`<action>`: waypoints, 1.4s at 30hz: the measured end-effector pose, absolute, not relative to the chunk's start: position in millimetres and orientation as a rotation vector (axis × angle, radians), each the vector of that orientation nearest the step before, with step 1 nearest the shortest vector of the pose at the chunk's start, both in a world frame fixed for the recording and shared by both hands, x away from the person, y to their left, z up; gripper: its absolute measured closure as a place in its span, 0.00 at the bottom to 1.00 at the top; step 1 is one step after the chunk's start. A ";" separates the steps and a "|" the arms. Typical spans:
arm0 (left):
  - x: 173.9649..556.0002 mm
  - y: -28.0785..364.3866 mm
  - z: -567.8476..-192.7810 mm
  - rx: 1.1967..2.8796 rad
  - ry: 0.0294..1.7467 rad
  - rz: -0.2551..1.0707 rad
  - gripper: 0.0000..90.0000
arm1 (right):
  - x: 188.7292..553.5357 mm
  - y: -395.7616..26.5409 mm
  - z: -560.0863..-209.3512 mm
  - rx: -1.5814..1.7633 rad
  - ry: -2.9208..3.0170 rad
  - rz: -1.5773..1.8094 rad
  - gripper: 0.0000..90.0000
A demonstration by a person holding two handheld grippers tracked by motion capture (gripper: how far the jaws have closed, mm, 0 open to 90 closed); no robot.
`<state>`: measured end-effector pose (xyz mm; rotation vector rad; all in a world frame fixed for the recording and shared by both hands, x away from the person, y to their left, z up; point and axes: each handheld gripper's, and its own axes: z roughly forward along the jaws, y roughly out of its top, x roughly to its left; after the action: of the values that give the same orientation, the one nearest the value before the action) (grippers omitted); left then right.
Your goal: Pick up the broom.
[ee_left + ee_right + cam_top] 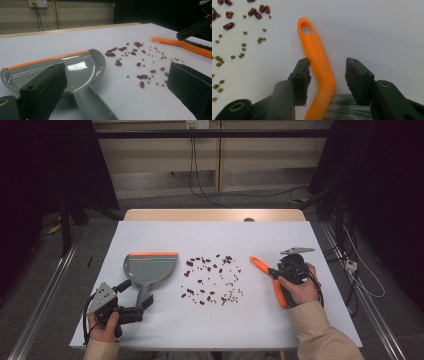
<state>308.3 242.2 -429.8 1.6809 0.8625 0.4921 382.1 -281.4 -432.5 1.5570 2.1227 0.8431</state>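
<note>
Brush [319, 62] with its orange handle lies flat on the white worktop [210, 330], to the right of the scattered beans [212, 277]; the step in hand looks like picking it up. The right gripper [327, 72] straddles the handle, one finger [302, 80] touching its side, the other standing off, so not yet pinching; next, I judge, they must close fully and lift. The left gripper [112, 85] has its fingers spread, holding nothing, around the handle of the grey dustpan [149, 267] (its lip edged in orange), which sits left of the beans.
</note>
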 end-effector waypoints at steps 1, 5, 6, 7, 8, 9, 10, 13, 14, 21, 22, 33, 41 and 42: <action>308.3 242.0 -429.9 1.679 0.865 0.488 0.03 | 383.1 -282.2 -434.1 1.572 2.142 0.846 0.62; 308.7 241.6 -430.2 1.683 0.865 0.488 0.03 | 385.4 -283.3 -438.3 1.621 2.173 0.844 0.66; 308.8 241.5 -430.2 1.684 0.864 0.489 0.03 | 385.9 -283.3 -438.9 1.622 2.175 0.838 0.67; 308.9 241.5 -430.3 1.686 0.862 0.490 0.03 | 386.2 -283.1 -439.2 1.622 2.177 0.826 0.67; 308.7 241.0 -430.4 1.682 0.866 0.487 0.03 | 386.4 -282.8 -439.5 1.633 2.179 0.816 0.68; 308.7 240.9 -430.4 1.683 0.866 0.488 0.03 | 386.8 -282.9 -440.1 1.643 2.176 0.810 0.69; 308.7 240.8 -430.5 1.683 0.865 0.487 0.03 | 387.3 -282.9 -440.9 1.640 2.179 0.809 0.71; 309.0 240.9 -430.8 1.686 0.863 0.486 0.03 | 388.6 -281.2 -443.9 1.656 2.183 0.792 0.72; 309.1 240.9 -430.9 1.687 0.863 0.486 0.03 | 389.5 -280.4 -445.5 1.655 2.193 0.777 0.72; 309.4 240.5 -430.9 1.693 0.859 0.490 0.03 | 389.7 -276.2 -447.2 1.673 2.181 0.736 0.74; 309.2 240.2 -430.9 1.688 0.864 0.486 0.03 | 390.1 -276.3 -447.4 1.682 2.175 0.740 0.75; 308.7 239.1 -430.4 1.681 0.870 0.485 0.03 | 391.6 -275.2 -445.4 1.669 2.194 0.717 0.76; 310.8 239.5 -431.6 1.684 0.871 0.483 0.03 | 392.3 -279.3 -443.3 1.674 2.195 0.767 0.78; 310.9 239.6 -431.4 1.688 0.867 0.486 0.03 | 392.8 -279.5 -443.2 1.678 2.198 0.768 0.78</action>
<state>310.9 239.6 -431.4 1.6875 0.8668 0.4864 392.8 -279.5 -443.2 1.6776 2.1983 0.7678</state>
